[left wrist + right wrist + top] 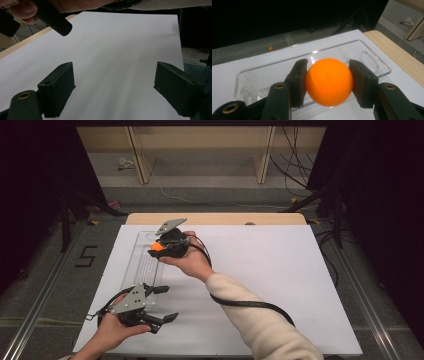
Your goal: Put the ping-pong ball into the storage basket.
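Note:
An orange ball [329, 81] is pinched between the two black pads of my right gripper [328, 81], held just above a clear plastic tray [372, 62]. In the high view that gripper [156, 249] hovers over the far end of the long tray [134, 265] on the table's left side, with the ball [157, 246] showing at its tip. My left gripper [165, 303] rests near the front left of the white sheet, jaws pointing right and spread wide. In the left gripper view its fingers [58, 87] stand far apart over bare white paper with nothing between them.
A white sheet [280, 285] covers most of the wooden table [280, 218]. A black cable [250, 304] trails from the right gripper under the sleeve. A small orange object [270, 48] lies on the floor beyond the table. Dark stands and wires flank the table.

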The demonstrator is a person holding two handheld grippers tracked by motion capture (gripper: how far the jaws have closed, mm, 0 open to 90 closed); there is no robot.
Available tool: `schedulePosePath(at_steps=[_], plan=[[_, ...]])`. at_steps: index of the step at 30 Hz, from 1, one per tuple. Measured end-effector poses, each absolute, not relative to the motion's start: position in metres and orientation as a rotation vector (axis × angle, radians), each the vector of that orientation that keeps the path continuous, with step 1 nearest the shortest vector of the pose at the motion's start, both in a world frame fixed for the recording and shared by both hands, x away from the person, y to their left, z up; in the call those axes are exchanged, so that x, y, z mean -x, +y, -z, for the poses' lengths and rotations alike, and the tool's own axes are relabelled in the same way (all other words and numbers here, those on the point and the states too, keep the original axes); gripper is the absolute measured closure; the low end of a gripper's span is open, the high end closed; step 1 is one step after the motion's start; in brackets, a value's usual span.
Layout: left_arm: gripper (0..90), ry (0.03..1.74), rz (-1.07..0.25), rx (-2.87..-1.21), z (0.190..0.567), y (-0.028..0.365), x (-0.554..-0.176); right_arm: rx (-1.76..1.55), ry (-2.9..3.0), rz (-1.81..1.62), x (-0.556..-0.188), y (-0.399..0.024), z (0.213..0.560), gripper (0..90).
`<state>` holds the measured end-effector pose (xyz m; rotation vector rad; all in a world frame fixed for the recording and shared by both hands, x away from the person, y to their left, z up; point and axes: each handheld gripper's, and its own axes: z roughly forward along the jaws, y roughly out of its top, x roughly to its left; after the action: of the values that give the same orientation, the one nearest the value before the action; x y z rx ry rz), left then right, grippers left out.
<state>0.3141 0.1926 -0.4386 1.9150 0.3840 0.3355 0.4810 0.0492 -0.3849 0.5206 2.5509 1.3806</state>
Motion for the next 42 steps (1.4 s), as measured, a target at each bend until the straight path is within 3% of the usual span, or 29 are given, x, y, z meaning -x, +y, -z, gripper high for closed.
schedulePosePath(at_steps=[42], plan=[[16.0,0.370,-0.333,-1.924,0.439,0.191,-0.314,-0.478,2.580,-1.369,-0.483,0.070,0.383,51.3]])
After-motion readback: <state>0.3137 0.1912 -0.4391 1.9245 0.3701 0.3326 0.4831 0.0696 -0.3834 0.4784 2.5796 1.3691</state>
